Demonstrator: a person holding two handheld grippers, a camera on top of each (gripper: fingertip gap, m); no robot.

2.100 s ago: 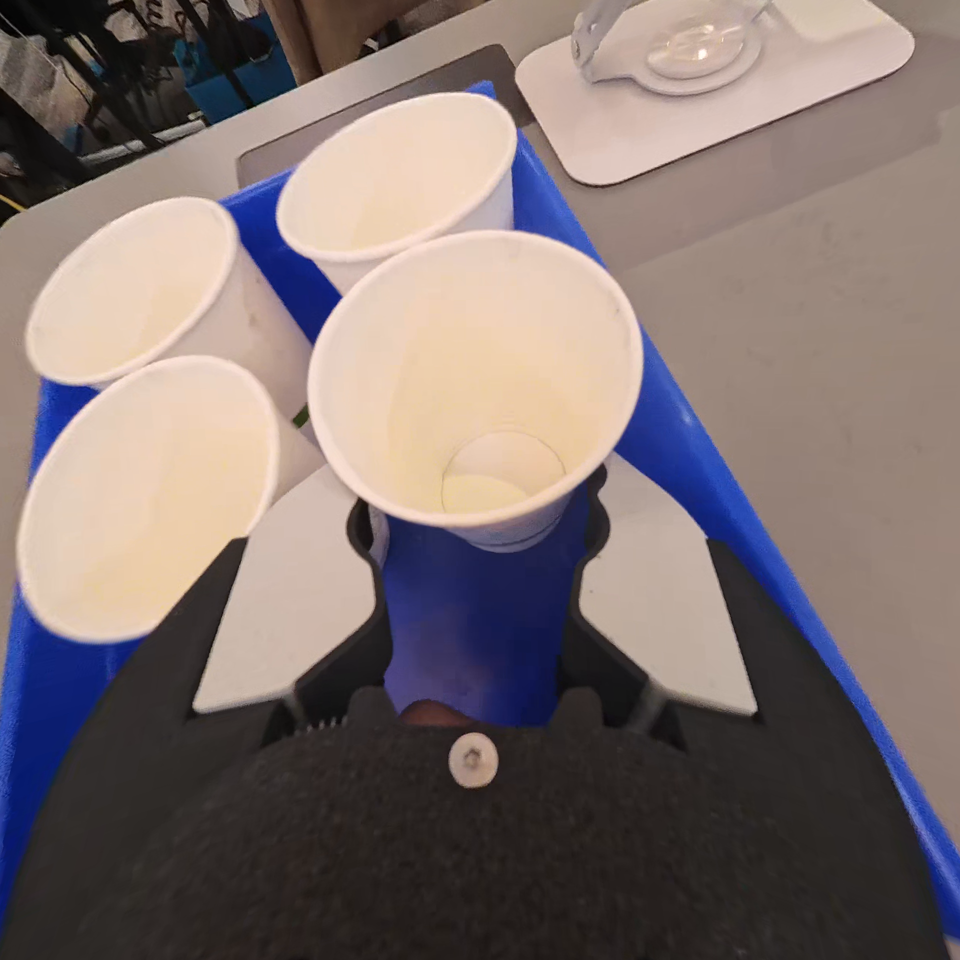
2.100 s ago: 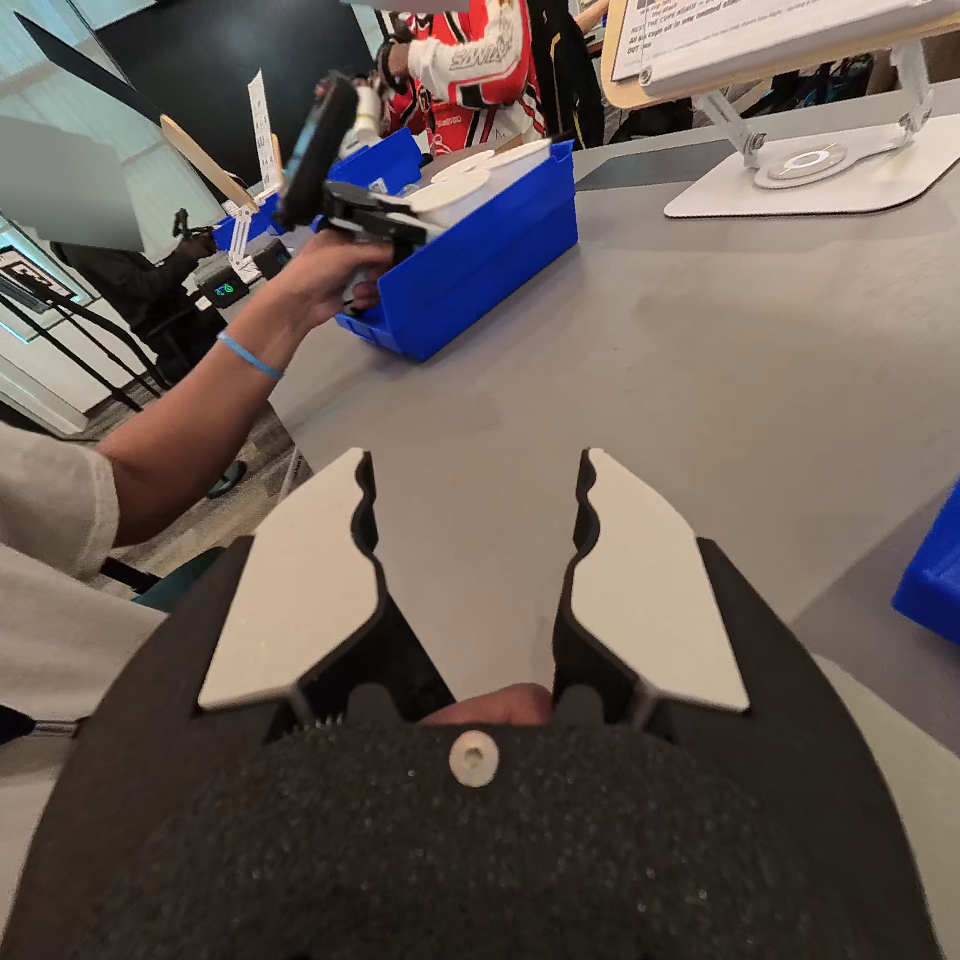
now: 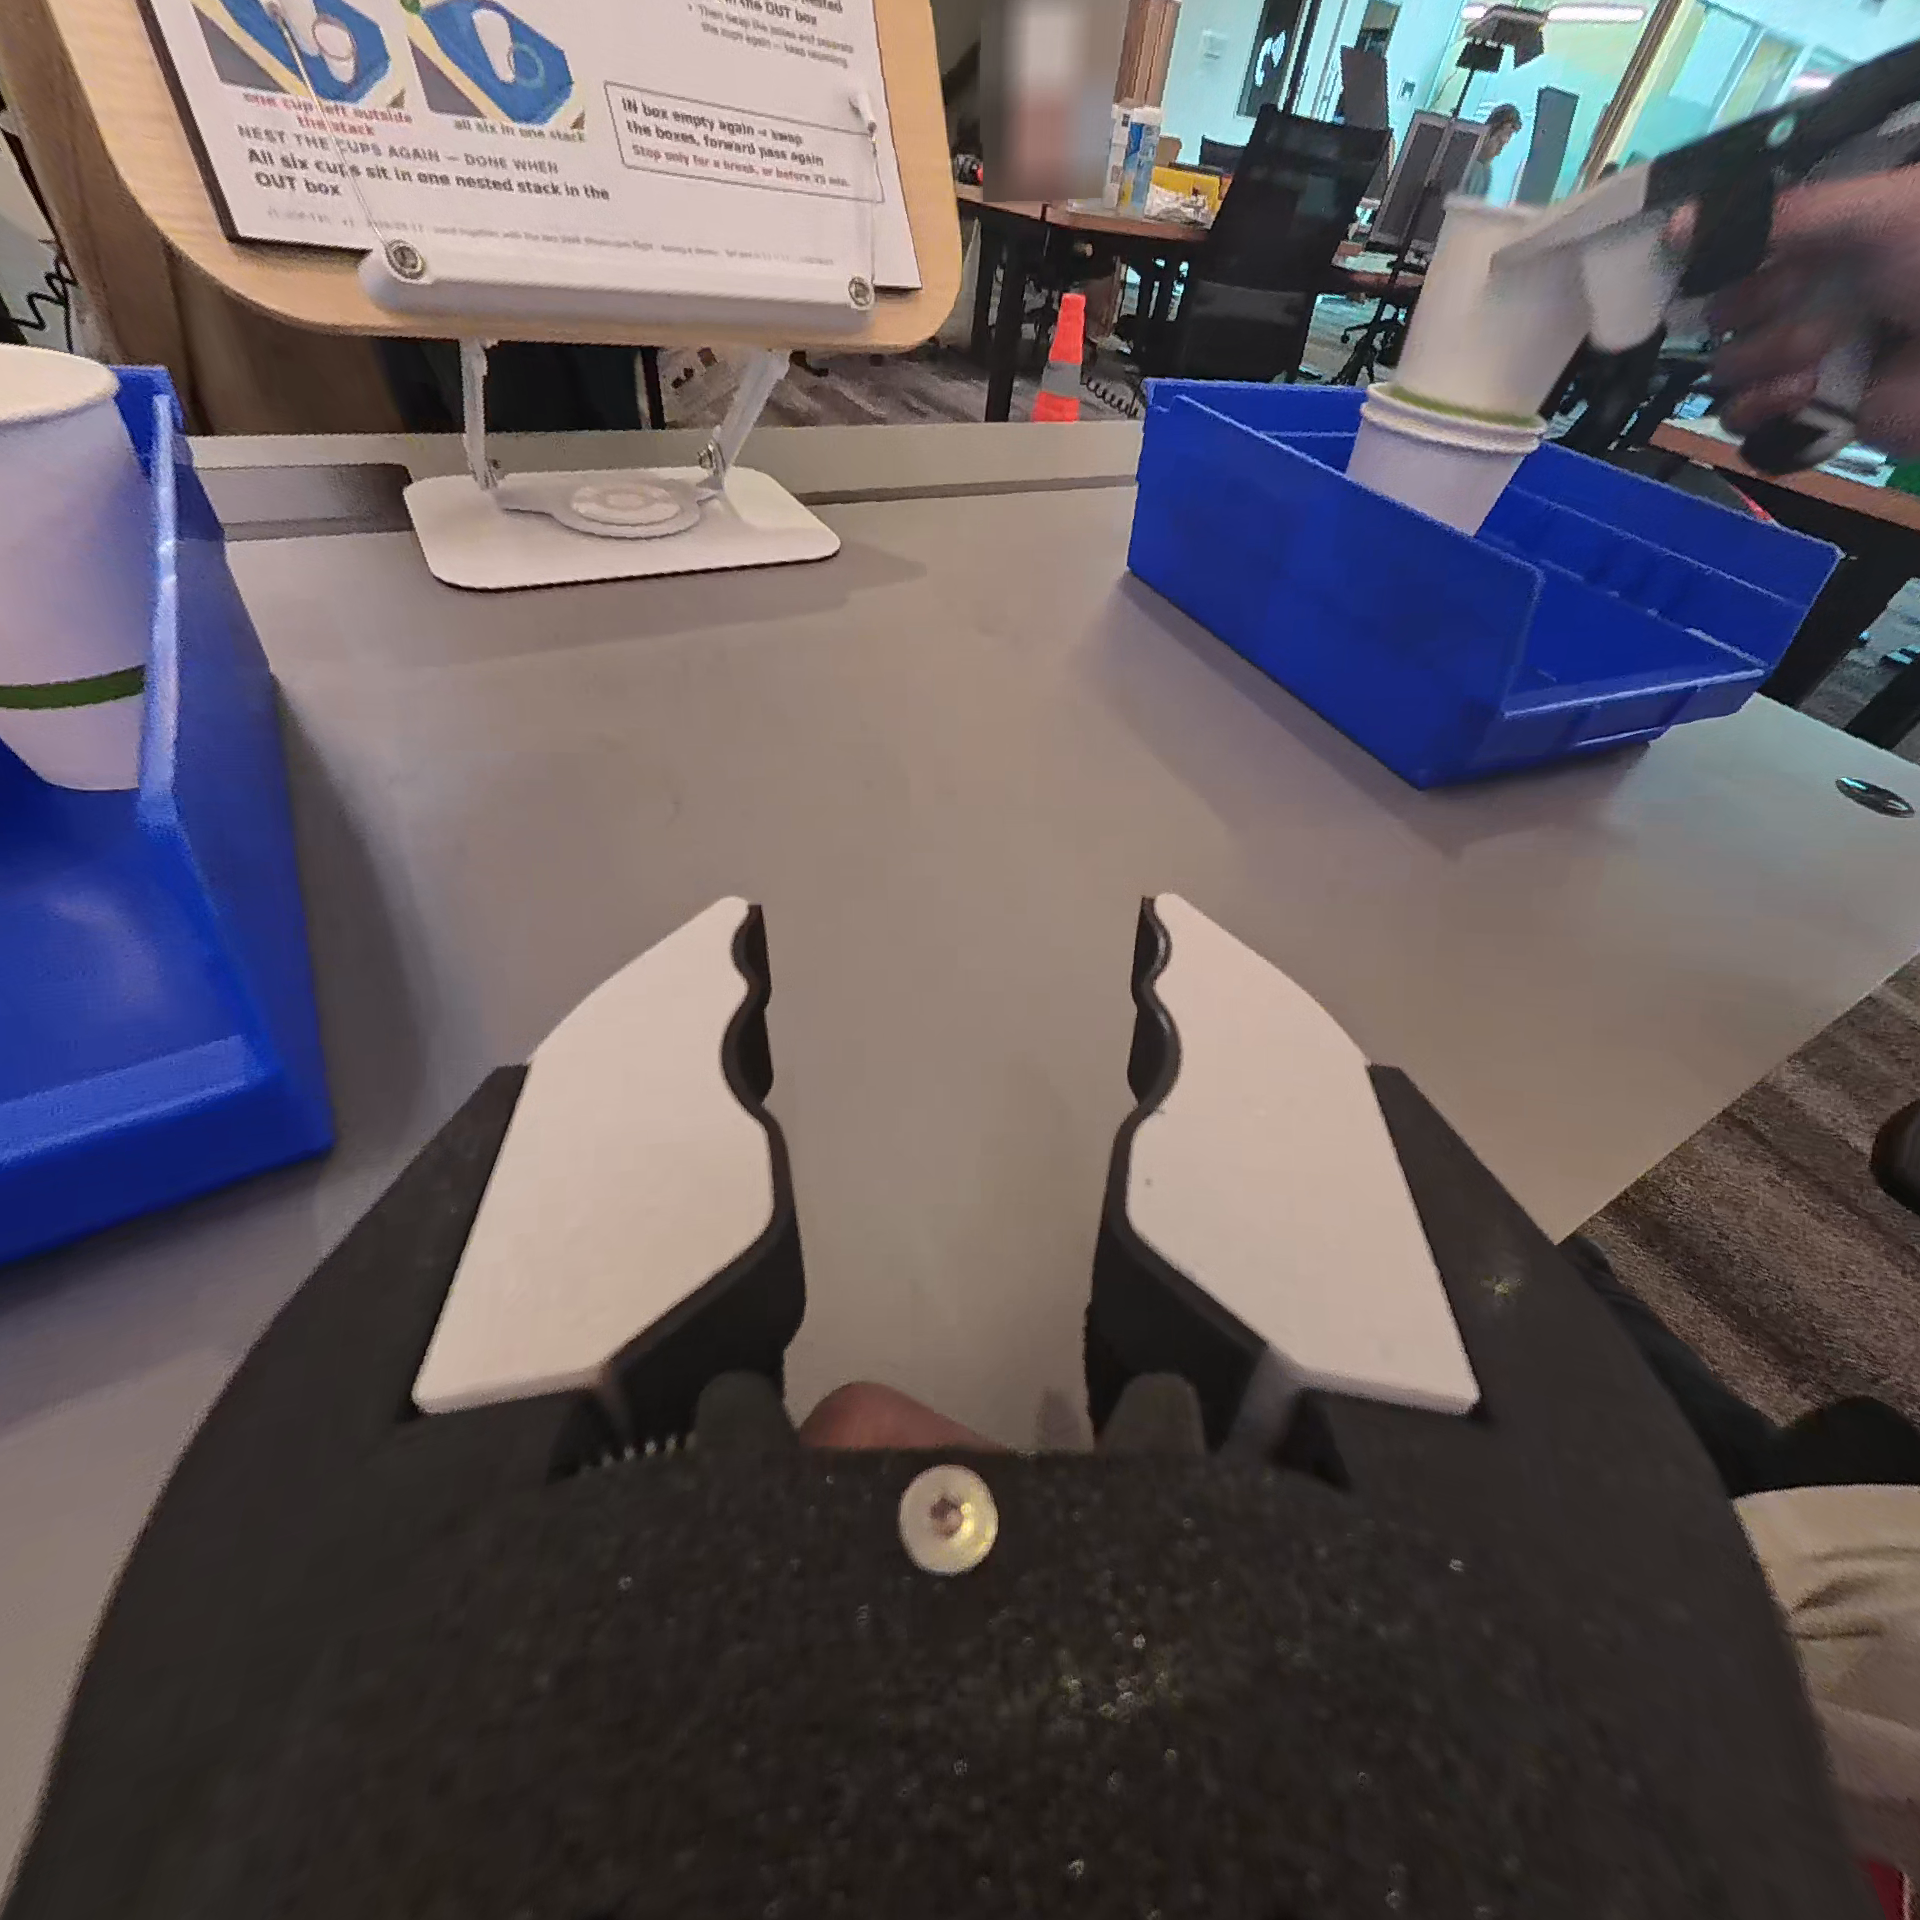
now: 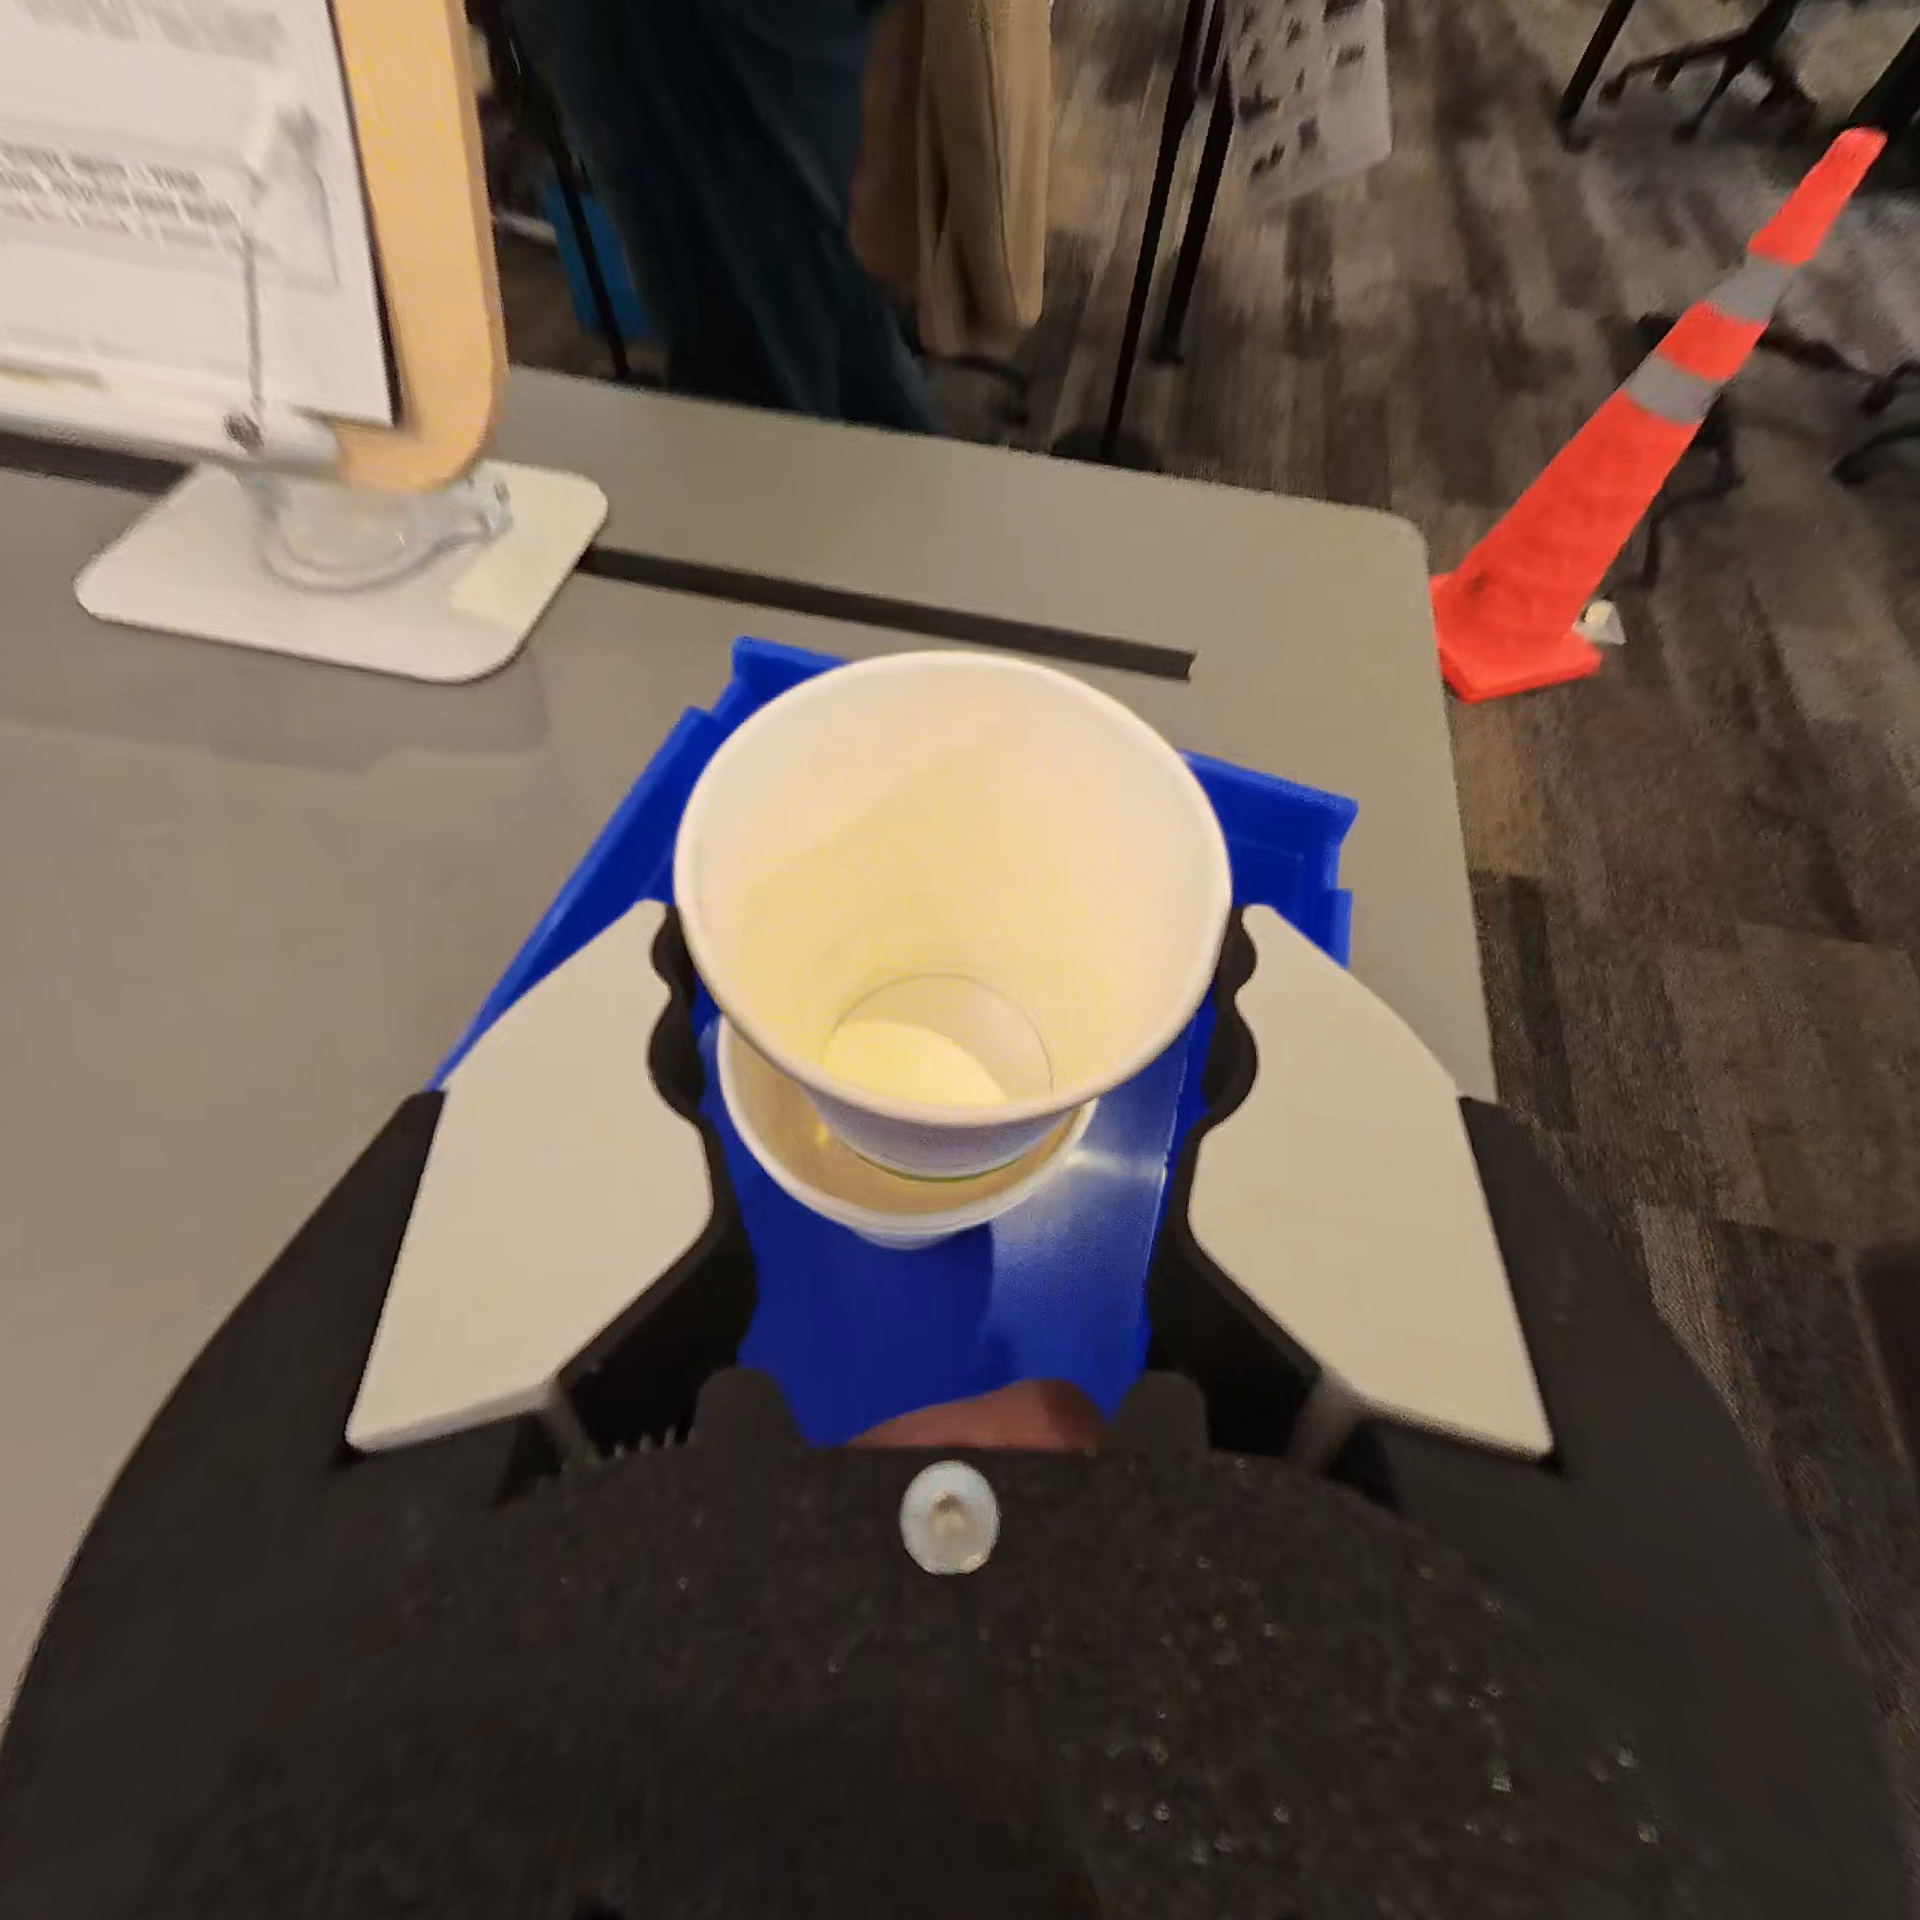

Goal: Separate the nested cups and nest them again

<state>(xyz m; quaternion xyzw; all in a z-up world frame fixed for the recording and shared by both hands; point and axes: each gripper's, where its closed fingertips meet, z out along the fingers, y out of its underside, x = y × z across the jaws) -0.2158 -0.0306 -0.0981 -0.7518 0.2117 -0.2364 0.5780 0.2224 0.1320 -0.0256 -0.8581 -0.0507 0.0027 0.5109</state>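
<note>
My right gripper (image 4: 951, 997) is gripping the top cup (image 4: 935, 883), which is standing upright, directly above the stack (image 4: 894, 1184) in the blue bin (image 4: 1278, 831). My left gripper (image 3: 951, 997) is hanging wide open and empty, well apart.

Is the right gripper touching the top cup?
Touching. In the right wrist view both fingers of the right gripper press the sides of the top cup, with no gap.

grey table (image 3: 935, 727), instruction stand (image 3: 582, 208), orange cone (image 4: 1662, 395)

The right gripper (image 4: 951, 940) held a white cup (image 4: 951, 883) by its sides. The cup sat partly inside a stack of cups (image 4: 899, 1179) in a blue bin (image 4: 1049, 1320).
</note>
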